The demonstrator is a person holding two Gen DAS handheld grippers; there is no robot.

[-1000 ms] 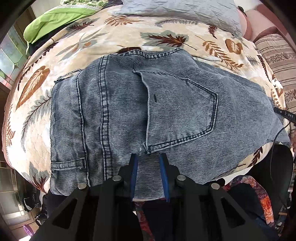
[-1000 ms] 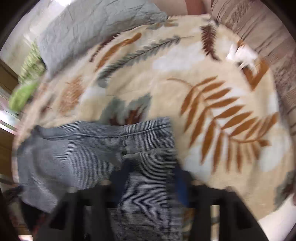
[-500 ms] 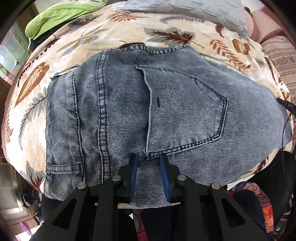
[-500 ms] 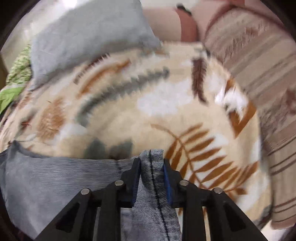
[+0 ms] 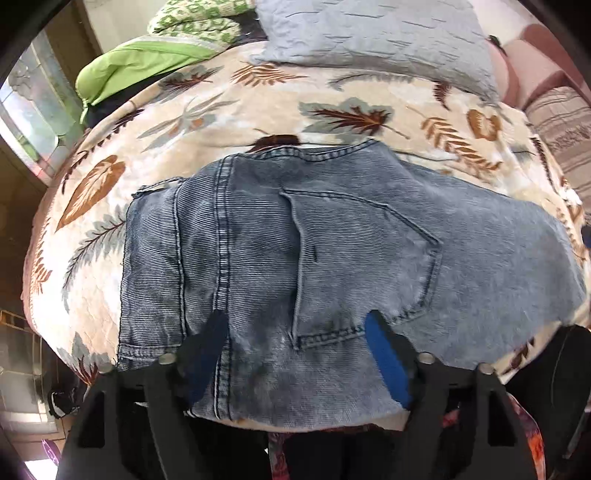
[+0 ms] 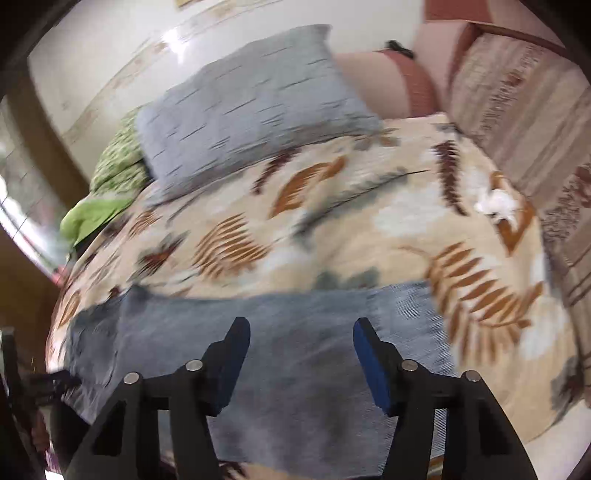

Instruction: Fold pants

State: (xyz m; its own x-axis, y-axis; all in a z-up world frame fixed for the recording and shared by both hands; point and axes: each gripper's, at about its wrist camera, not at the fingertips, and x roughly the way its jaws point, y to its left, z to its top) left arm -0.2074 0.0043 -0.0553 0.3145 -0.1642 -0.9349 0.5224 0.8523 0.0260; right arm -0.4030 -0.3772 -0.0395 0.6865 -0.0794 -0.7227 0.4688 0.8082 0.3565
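no brand, label or writing can be read anywhere in either view.

left wrist view, going left to right: a bright green cloth (image 5: 144,62) is bunched at the far left edge of the bed, with a green-and-white patterned fabric (image 5: 192,22) behind it. the bedspread (image 5: 192,122) is cream, quilted, printed with brown and grey leaves. the pants (image 5: 332,254), faded blue-grey ribbed denim, lie folded and flat across its near half, back pocket (image 5: 365,266) facing up, double-stitched seam running down the left part, near edge reaching the edge of the bed. the left gripper (image 5: 295,332) points forward low over that near edge, its blue-padded fingers (image 5: 384,354) spread wide with nothing between them but the denim below. a crinkled grey pillow (image 5: 373,33) sits at the far side, and a striped brown fabric (image 5: 565,129) lies at the right.

right wrist view, blurred: the right gripper (image 6: 301,347) hovers over the smooth grey-blue stretch of the pants (image 6: 295,354), tongs parted wide, gripping nothing. a small white scrap (image 6: 496,205) lies on the bedspread (image 6: 369,206) at the right, near the striped fabric.
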